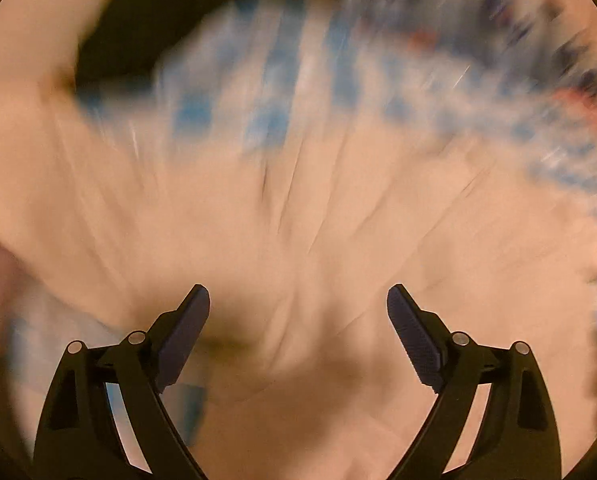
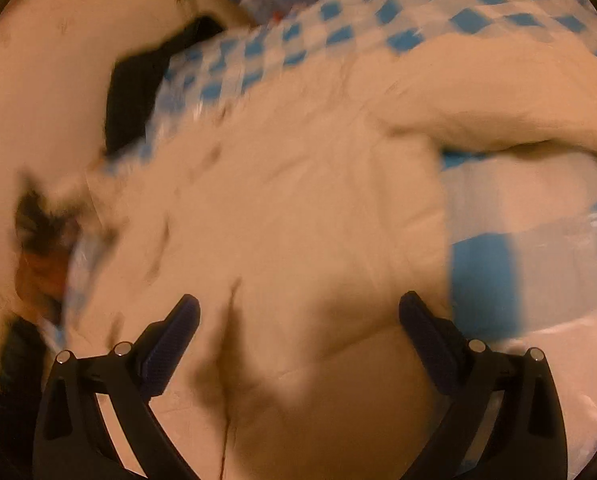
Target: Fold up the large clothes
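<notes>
A large cream-white garment lies spread over a blue-and-white checked cover; the left wrist view is heavily motion-blurred. My left gripper is open and empty just above the garment's wrinkled cloth. In the right wrist view the same garment fills the middle, with a sleeve or folded part stretching to the right. My right gripper is open and empty over the garment, with a dark seam line between its fingers.
The checked cover extends behind and to the right of the garment. A dark gap lies between the cover and a pale wall or surface on the left. A dark furry patch shows at the left edge.
</notes>
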`<state>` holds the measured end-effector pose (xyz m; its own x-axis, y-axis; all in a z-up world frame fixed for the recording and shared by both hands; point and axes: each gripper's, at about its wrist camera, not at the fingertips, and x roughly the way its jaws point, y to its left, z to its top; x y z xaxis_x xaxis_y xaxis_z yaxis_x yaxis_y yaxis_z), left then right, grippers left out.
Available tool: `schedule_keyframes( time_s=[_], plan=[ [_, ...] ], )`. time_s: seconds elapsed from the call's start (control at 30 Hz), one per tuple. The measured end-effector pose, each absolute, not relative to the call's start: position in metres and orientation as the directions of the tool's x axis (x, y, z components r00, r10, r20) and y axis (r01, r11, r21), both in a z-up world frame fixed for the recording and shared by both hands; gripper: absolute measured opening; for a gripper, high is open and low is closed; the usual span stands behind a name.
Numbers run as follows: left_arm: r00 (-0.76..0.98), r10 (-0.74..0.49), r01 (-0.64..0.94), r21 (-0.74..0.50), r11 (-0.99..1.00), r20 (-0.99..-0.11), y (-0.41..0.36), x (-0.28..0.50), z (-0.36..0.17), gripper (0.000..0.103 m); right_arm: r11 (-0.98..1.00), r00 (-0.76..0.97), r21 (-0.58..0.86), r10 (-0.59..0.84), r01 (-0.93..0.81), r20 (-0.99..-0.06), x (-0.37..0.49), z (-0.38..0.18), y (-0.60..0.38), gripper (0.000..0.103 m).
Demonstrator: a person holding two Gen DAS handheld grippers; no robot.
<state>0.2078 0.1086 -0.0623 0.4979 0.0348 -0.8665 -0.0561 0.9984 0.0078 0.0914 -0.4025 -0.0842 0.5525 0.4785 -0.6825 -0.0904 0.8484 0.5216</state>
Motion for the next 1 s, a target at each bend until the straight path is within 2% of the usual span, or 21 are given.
schedule_keyframes(
  time_s=[0.03, 0.07, 0.17, 0.23, 0.27, 0.37, 0.47, 0.53, 0.63, 0.73, 0.87, 0.9, 0.97, 1.0],
  plan=[
    [0.422, 0.040, -0.080, 0.007, 0.997, -0.906, 0.114, 0.217, -0.103, 0.093, 0.842, 0.595, 0.537, 0.459, -0.055, -0.660, 0.084, -0.076, -0.424, 0.096],
    [0.442, 0.035, -0.085, -0.003, 0.996, -0.896, 0.117, 0.213, -0.109, 0.093, 0.833, 0.637, 0.553, 0.426, 0.000, -0.642, 0.075, -0.069, -0.451, 0.096],
    [0.475, 0.030, -0.107, -0.024, 0.994, -0.879, 0.112, 0.206, -0.085, 0.093, 0.804, 0.725, 0.571, 0.293, 0.166, -0.623, 0.054, -0.058, -0.522, 0.096],
    [0.523, 0.002, -0.120, -0.071, 0.990, -0.852, 0.108, 0.195, -0.063, 0.093, 0.755, 0.761, 0.573, 0.157, 0.319, -0.630, 0.039, -0.055, -0.581, 0.096],
    [0.561, -0.026, -0.111, -0.107, 0.988, -0.827, 0.099, 0.187, -0.042, 0.093, 0.706, 0.774, 0.608, 0.135, 0.363, -0.619, 0.036, -0.057, -0.606, 0.096],
    [0.627, -0.115, -0.071, -0.203, 0.977, -0.771, 0.078, 0.152, 0.007, 0.093, 0.648, 0.785, 0.644, 0.112, 0.407, -0.609, 0.047, -0.062, -0.647, 0.096],
    [0.654, -0.203, -0.026, -0.290, 0.957, -0.729, 0.043, 0.128, 0.024, 0.093, 0.660, 0.760, 0.597, 0.061, 0.456, -0.647, 0.074, -0.064, -0.659, 0.096],
    [0.660, -0.246, 0.005, -0.323, 0.946, -0.710, 0.022, 0.119, 0.022, 0.093, 0.649, 0.726, 0.555, 0.005, 0.521, -0.687, 0.092, -0.074, -0.672, 0.096],
    [0.661, -0.285, 0.053, -0.335, 0.941, -0.694, -0.005, 0.108, 0.012, 0.093, 0.600, 0.717, 0.563, -0.026, 0.569, -0.697, 0.113, -0.087, -0.689, 0.096],
    [0.646, -0.283, 0.099, -0.290, 0.952, -0.709, -0.019, 0.110, -0.005, 0.093, 0.606, 0.717, 0.547, -0.057, 0.578, -0.694, 0.124, -0.088, -0.693, 0.097],
    [0.607, -0.289, 0.047, -0.329, 0.943, -0.741, -0.007, 0.117, -0.028, 0.093, 0.649, 0.701, 0.491, -0.093, 0.582, -0.707, 0.133, -0.089, -0.692, 0.097],
    [0.597, -0.301, 0.031, -0.353, 0.935, -0.744, -0.002, 0.119, -0.031, 0.093, 0.648, 0.710, 0.495, -0.102, 0.579, -0.697, 0.133, -0.090, -0.693, 0.094],
    [0.592, -0.308, 0.010, -0.375, 0.927, -0.745, 0.005, 0.121, -0.035, 0.093, 0.610, 0.736, 0.544, -0.099, 0.576, -0.669, 0.125, -0.090, -0.695, 0.073],
    [0.594, -0.305, 0.004, -0.377, 0.926, -0.744, 0.008, 0.121, -0.035, 0.093, 0.578, 0.759, 0.589, -0.082, 0.565, -0.646, 0.119, -0.091, -0.698, 0.039]
  ],
)
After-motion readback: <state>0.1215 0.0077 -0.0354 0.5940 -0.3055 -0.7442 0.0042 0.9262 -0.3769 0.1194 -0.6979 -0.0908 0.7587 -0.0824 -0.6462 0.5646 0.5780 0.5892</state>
